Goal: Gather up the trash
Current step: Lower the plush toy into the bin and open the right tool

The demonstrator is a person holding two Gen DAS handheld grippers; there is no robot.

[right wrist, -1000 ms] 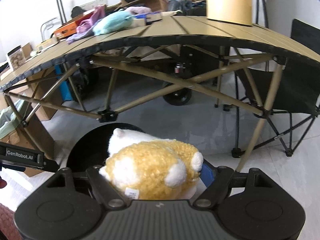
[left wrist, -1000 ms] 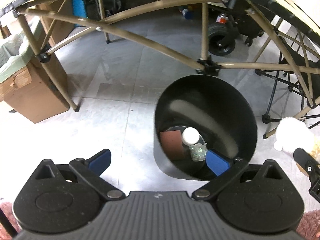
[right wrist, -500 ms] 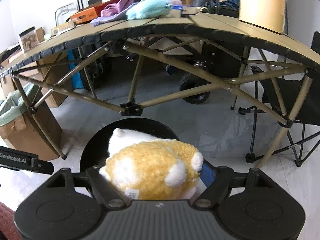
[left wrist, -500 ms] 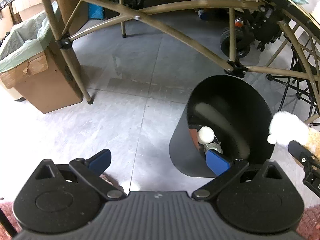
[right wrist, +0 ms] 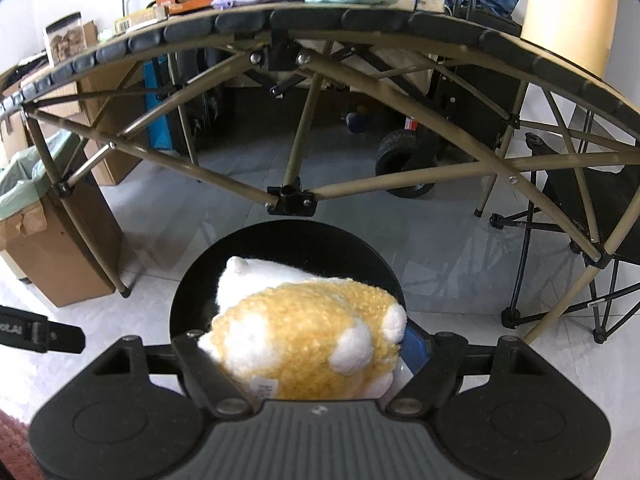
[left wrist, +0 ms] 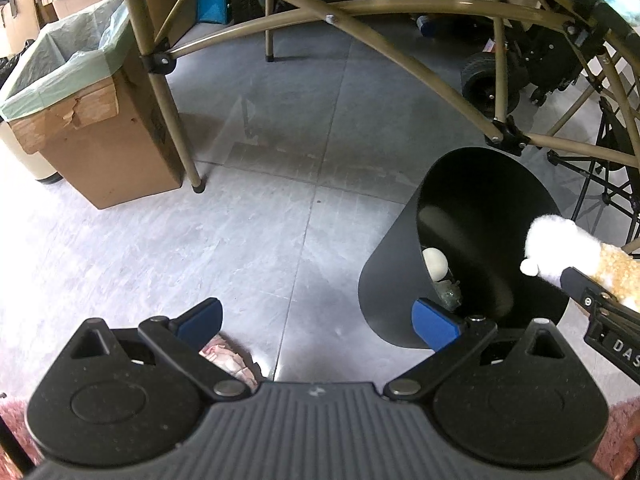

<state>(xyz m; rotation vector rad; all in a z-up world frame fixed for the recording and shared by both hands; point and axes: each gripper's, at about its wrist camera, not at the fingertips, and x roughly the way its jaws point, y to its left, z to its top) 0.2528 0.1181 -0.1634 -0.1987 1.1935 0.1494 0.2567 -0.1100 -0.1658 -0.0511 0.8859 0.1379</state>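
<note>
A soft toy point(right wrist: 308, 332), yellow and white and fluffy, is held tight between the jaws of the right gripper point(right wrist: 308, 356). The toy is gripped from both sides, and a small white tag can be seen under it. It is held just above the round mouth of a black bin point(right wrist: 192, 280), which stands on the grey floor point(right wrist: 440, 256) in front of a folding table point(right wrist: 360, 24).

In the left wrist view, the left gripper point(left wrist: 316, 320) is seen with its jaws spread wide and nothing between them. Its blue pads point(left wrist: 200, 316) are well apart, and the grey floor is seen in the gap. The black bin point(left wrist: 388, 272) is beside the right pad. A white round thing point(left wrist: 435, 263) and some small green bits can be seen low down inside the bin. The white end of the soft toy point(left wrist: 556, 244) is seen over the bin's far rim.

A cardboard box point(left wrist: 100, 136) lined with a pale green bag is set on the floor to the left, beside a table leg point(left wrist: 168, 92).
</note>
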